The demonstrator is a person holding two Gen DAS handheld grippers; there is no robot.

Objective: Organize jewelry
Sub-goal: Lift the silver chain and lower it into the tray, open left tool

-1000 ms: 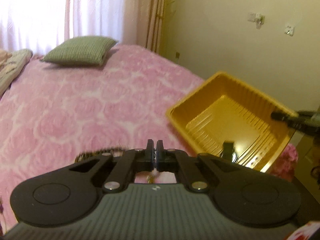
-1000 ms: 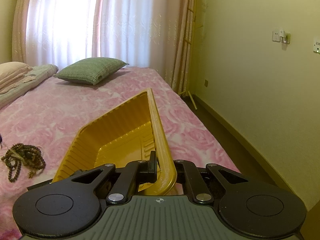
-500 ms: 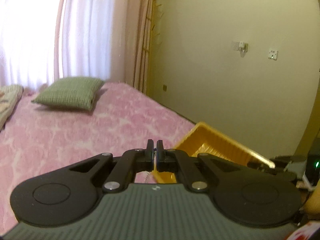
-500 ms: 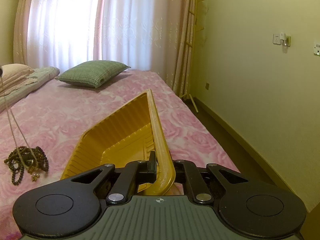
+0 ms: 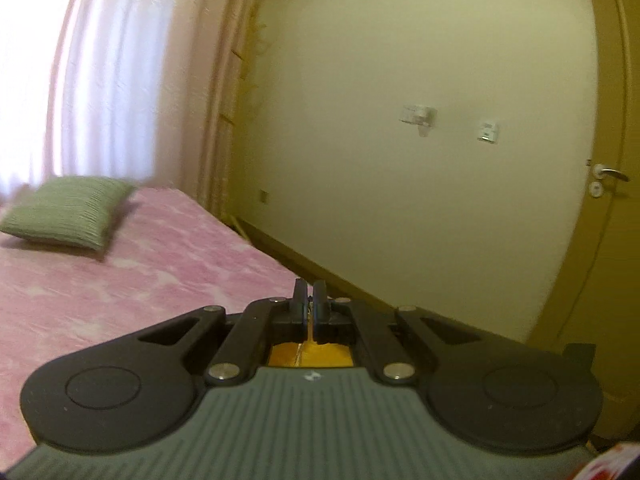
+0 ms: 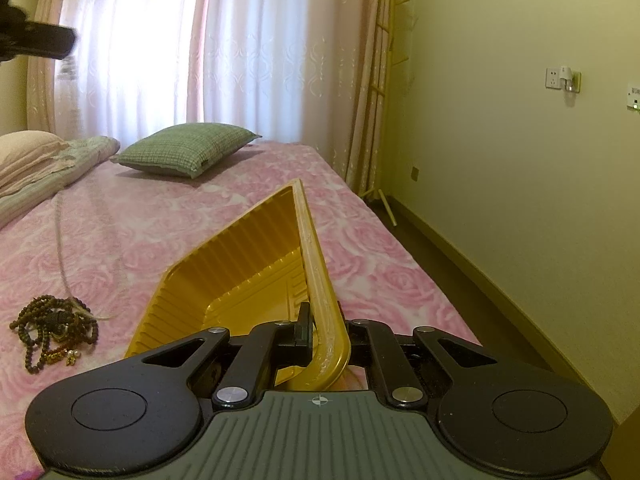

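Most dark beaded jewelry (image 6: 54, 330) lay unsorted on the bed (image 6: 208, 216); left tongs (image 5: 308, 307) pinched a thin chain (image 6: 60, 236), right tongs (image 6: 322, 334) gripped the empty yellow ribbed plastic tray (image 6: 256, 264).

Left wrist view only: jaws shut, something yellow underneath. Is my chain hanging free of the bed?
Observer: No. The chain runs from the left gripper down to the bead pile on the bed.
Operator: Where's the tray?
Observer: Right of the pile. The right gripper is shut on the tray rim, holding it tilted.
Operator: Anything in it?
Observer: The part that shows is bare.
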